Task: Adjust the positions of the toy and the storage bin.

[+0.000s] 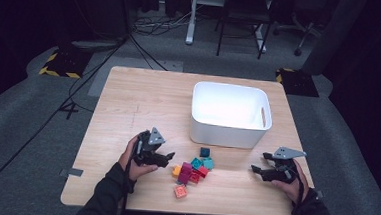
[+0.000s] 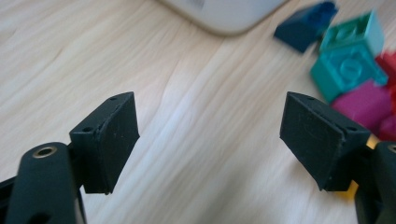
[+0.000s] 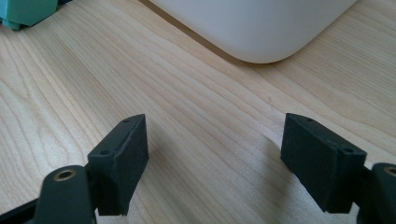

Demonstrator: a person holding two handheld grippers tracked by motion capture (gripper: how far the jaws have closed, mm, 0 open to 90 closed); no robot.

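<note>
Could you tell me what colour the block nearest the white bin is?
Dark blue. The block shows best in the left gripper view, lying just off the bin.

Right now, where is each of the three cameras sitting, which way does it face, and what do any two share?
High view: above the person's side, looking forward and down on the table; forearms, left gripper, right gripper.
Left gripper view: rides that gripper, facing the blocks; its open jaws show.
Right gripper view: rides that gripper, facing the white bin; its open jaws show.
Shared: all three show the bin and a teal block.
</note>
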